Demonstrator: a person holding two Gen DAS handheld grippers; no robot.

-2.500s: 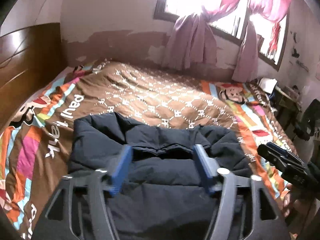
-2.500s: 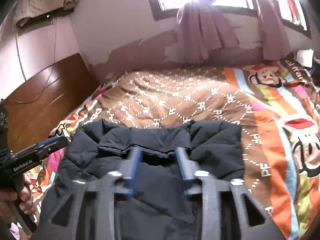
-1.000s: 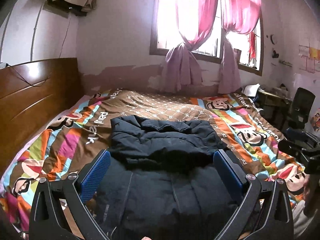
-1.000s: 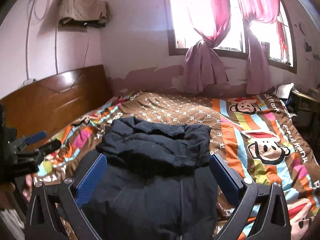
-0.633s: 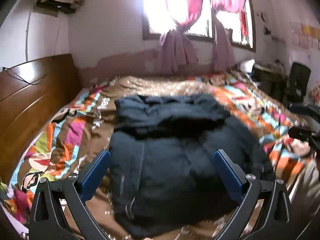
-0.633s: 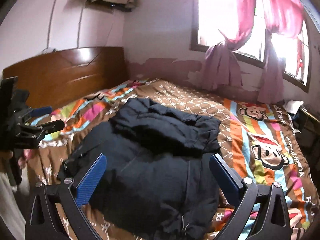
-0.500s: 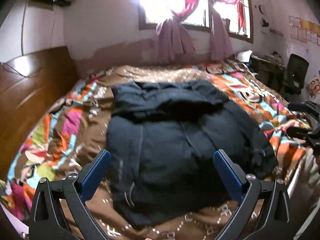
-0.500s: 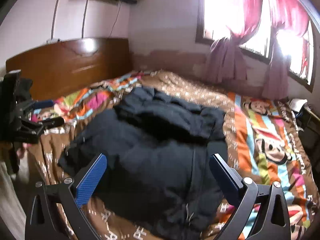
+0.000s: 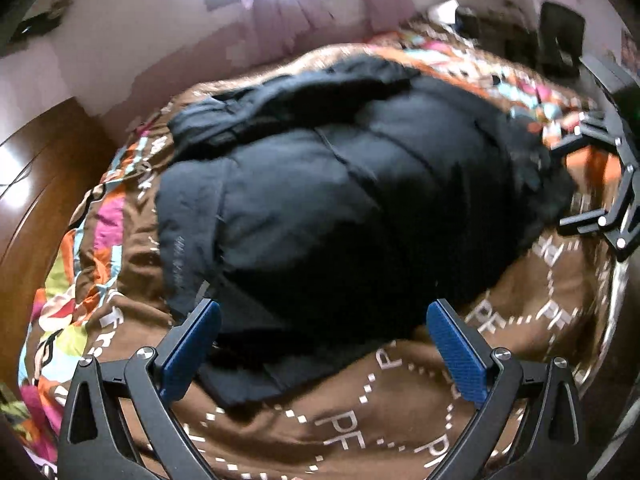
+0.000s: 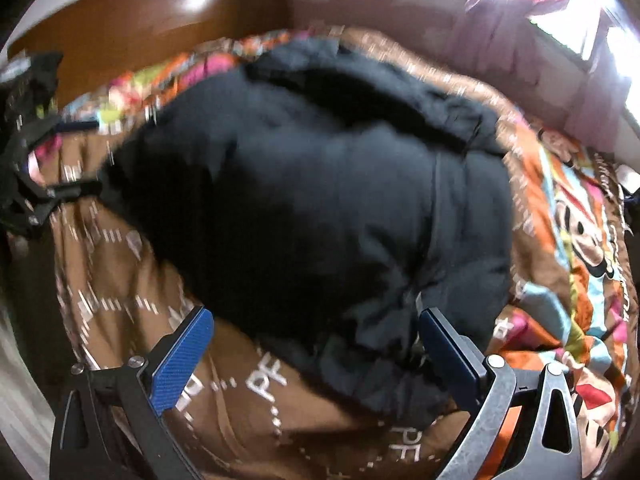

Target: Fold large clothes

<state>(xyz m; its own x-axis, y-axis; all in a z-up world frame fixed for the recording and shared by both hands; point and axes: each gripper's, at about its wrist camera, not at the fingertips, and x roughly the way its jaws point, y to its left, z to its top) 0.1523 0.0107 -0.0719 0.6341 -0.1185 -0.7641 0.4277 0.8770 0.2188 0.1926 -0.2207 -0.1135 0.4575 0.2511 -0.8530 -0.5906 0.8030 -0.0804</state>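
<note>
A dark navy puffer jacket lies spread on the bed, its top part folded down at the far end. My left gripper hangs open just above the jacket's near left hem corner, blue pads wide apart. The right wrist view shows the same jacket with my right gripper open over its near right hem edge. Each gripper also shows at the side of the other's view: the right gripper by the jacket's right edge, the left gripper by its left. Both views are motion-blurred.
The brown patterned bedspread with colourful cartoon borders covers the bed. A wooden headboard stands at the left. A window with pink curtains is on the far wall, and a dark chair sits far right.
Both grippers let go of the jacket's top, opened wide, drew back and tipped downward. They now hover low over the near hem on either side of the jacket.
</note>
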